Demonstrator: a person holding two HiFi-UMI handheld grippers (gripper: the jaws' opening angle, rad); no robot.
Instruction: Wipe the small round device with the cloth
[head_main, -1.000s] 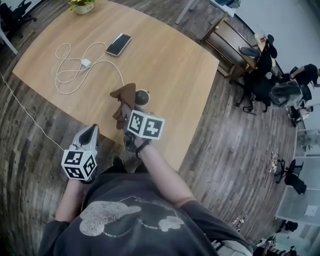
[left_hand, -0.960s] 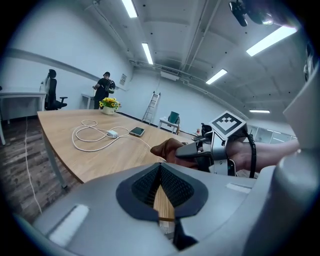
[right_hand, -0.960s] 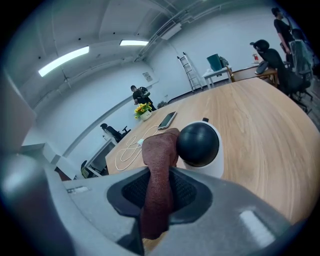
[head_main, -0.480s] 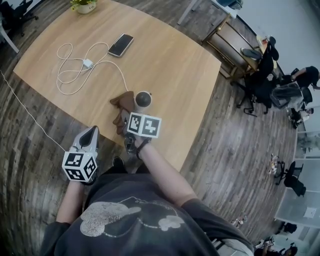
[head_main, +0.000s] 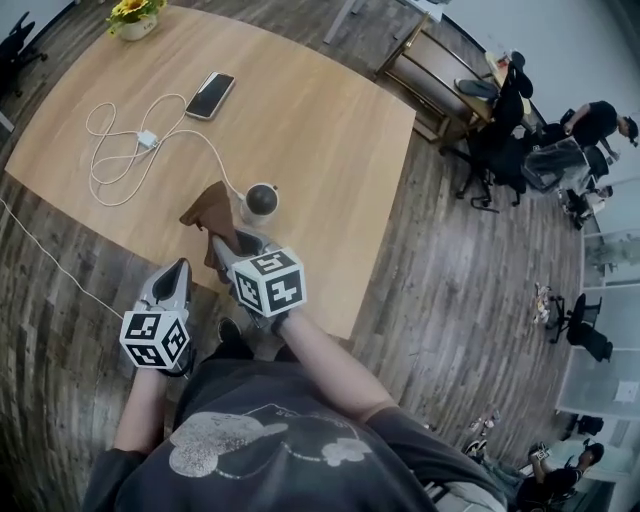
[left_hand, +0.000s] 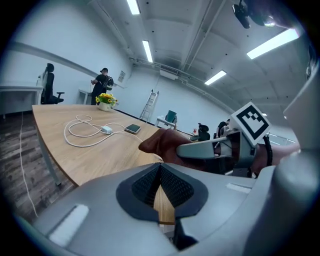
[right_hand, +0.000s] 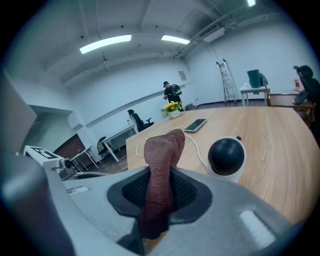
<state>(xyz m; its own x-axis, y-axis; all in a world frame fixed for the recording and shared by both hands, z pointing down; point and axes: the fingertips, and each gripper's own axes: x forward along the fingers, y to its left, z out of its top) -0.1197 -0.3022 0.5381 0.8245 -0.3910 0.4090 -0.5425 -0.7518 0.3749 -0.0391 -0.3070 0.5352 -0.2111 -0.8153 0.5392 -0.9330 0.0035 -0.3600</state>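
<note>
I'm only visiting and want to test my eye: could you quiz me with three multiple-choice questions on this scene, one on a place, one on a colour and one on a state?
1. Where does the round device stand?
A) on the wooden table
B) on the floor
C) on a chair

2. What colour is the cloth?
A) white
B) brown
C) blue

3. How is the right tool?
A) open and empty
B) shut on the cloth
C) shut on a phone

Answers:
1 A, it sits on the tabletop near the edge.
2 B, it looks reddish brown in every view.
3 B, the right gripper view shows the cloth pinched between its jaws.
</note>
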